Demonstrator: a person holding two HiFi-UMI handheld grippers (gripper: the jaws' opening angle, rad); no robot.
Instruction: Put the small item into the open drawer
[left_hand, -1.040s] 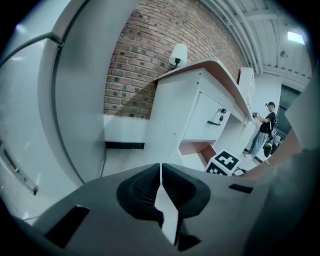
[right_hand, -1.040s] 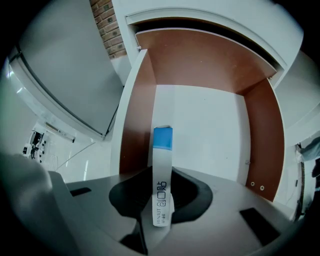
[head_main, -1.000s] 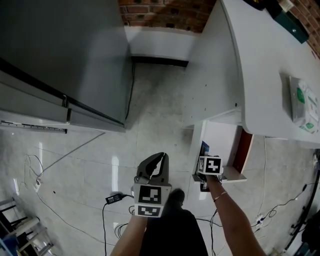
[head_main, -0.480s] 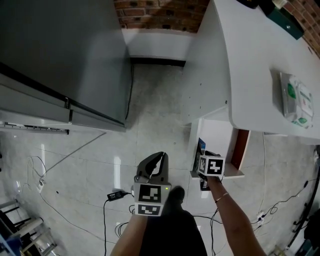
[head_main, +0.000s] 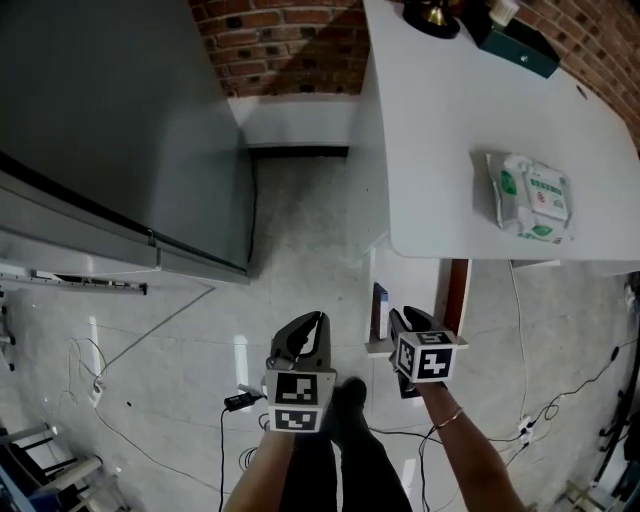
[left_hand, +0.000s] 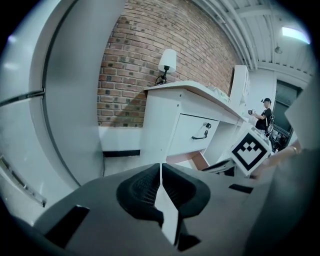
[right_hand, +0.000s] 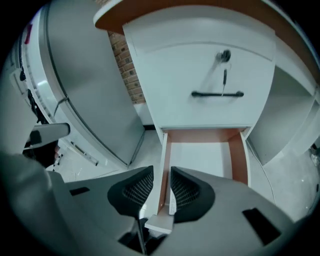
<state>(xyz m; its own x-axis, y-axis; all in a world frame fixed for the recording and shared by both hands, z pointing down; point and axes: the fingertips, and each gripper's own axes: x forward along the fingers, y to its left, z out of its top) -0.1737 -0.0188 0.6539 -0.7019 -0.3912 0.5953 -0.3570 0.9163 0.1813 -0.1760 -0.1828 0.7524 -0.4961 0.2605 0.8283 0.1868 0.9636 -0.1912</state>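
Your right gripper (right_hand: 161, 172), jaws apart and closing astride the left wall of the open drawer (right_hand: 202, 155) straight ahead, is nearer than your closed, empty left gripper (left_hand: 160, 167).

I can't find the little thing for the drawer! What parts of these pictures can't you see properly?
Drawer, near end: right gripper view, covered by the right gripper, whose jaws are closing with nothing held; the drawer's side wall shows through the gap.
Drawer, far end: head view, under the desk top.
Blue thing at the drawer's edge: head view, too small to name.
Lamp: head view, cut off by the top edge.
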